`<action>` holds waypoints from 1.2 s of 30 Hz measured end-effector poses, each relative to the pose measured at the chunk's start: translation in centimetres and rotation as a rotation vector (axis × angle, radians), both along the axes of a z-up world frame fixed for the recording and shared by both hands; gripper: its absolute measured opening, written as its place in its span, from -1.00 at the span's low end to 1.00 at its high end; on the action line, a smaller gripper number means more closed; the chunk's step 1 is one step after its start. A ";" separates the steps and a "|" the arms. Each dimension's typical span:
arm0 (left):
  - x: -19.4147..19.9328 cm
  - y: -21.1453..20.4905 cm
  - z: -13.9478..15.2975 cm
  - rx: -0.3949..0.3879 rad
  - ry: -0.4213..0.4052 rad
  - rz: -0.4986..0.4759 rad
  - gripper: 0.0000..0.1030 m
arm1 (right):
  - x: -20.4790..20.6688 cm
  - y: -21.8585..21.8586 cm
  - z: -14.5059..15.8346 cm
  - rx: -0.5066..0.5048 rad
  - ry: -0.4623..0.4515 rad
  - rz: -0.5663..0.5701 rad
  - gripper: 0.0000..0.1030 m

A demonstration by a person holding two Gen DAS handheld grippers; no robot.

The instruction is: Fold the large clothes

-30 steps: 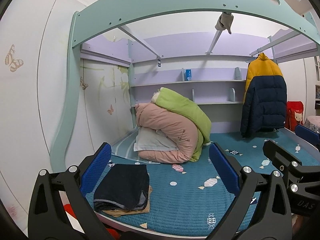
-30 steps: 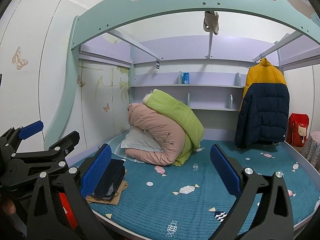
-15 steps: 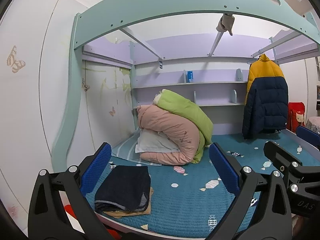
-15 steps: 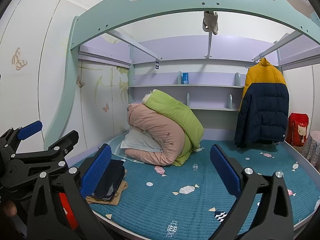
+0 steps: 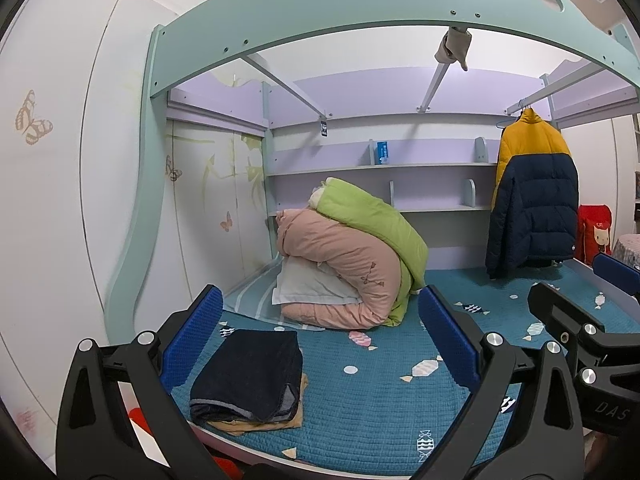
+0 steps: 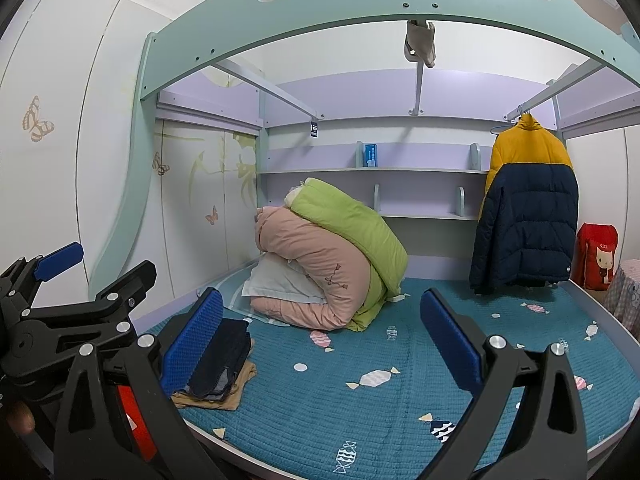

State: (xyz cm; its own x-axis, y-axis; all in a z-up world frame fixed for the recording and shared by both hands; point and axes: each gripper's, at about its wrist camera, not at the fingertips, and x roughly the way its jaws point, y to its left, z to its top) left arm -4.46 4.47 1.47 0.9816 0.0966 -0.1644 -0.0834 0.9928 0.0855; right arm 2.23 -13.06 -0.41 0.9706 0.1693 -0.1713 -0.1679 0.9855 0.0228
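Observation:
A yellow and navy puffer jacket point(image 5: 532, 204) hangs from a rail at the far right of the bed; it also shows in the right wrist view point(image 6: 526, 208). A folded dark garment point(image 5: 250, 374) lies on a tan one at the bed's front left, and shows in the right wrist view point(image 6: 218, 364). My left gripper point(image 5: 320, 344) is open and empty above the bed's front edge. My right gripper point(image 6: 322, 346) is open and empty beside it, to its right. Each gripper shows at the edge of the other's view.
A teal quilted bed cover point(image 5: 380, 396) spreads ahead. Rolled pink and green duvets point(image 5: 352, 268) with a white pillow sit at the back left. Shelves point(image 5: 384, 166) line the back wall. A teal arch point(image 5: 360, 12) spans overhead. A red bag point(image 6: 598, 256) stands far right.
Both views have shifted only slightly; the grippers stay open and empty and nothing on the bed has moved.

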 end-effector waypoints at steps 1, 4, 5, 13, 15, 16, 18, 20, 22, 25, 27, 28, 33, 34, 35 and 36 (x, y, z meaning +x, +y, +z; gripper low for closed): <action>0.0 0.0 0.0 0.001 0.000 0.000 0.91 | 0.0 0.0 0.0 0.000 0.000 0.000 0.85; -0.1 -0.1 0.0 0.000 0.000 0.002 0.91 | -0.1 0.2 0.0 0.001 0.000 -0.003 0.85; -0.1 0.0 0.0 0.000 -0.001 0.002 0.91 | -0.1 0.2 0.0 0.001 0.000 -0.002 0.85; -0.4 -0.1 0.0 -0.001 0.001 0.007 0.91 | -0.1 0.4 0.0 0.002 0.001 -0.004 0.85; -0.3 -0.1 0.0 -0.001 0.001 0.006 0.91 | -0.1 0.5 0.0 0.003 0.000 -0.005 0.85; -0.2 0.0 0.0 -0.001 0.001 0.005 0.91 | -0.1 0.5 0.0 0.002 0.001 -0.005 0.85; -0.2 0.0 0.0 0.000 0.001 0.005 0.91 | -0.1 0.5 0.0 0.002 0.000 -0.006 0.85; -0.3 0.0 0.0 -0.001 0.001 0.006 0.91 | -0.1 0.5 0.0 0.003 -0.001 -0.006 0.85; -0.2 0.0 0.0 0.000 0.001 0.005 0.91 | -0.1 0.5 0.0 0.002 0.001 -0.005 0.85; -0.2 0.1 0.1 -0.001 0.002 0.004 0.91 | -0.1 0.5 0.0 0.003 0.000 -0.005 0.85; -0.2 0.1 0.1 0.000 0.000 0.003 0.91 | -0.1 0.5 0.1 0.002 0.000 -0.006 0.85; -0.1 0.1 0.1 0.000 0.001 0.003 0.91 | -0.1 0.6 0.0 0.002 0.000 -0.006 0.85; -0.1 0.1 0.1 -0.001 0.001 0.004 0.91 | -0.1 0.6 0.0 0.003 0.001 -0.007 0.85; -0.1 0.1 0.1 -0.001 0.002 0.003 0.91 | -0.1 0.7 0.0 0.003 0.001 -0.007 0.85; -0.1 0.1 0.1 -0.001 0.002 0.003 0.91 | -0.1 0.7 0.0 0.003 0.001 -0.007 0.85; -0.2 0.1 0.1 0.000 0.002 0.004 0.91 | -0.1 0.7 0.0 0.003 0.001 -0.008 0.85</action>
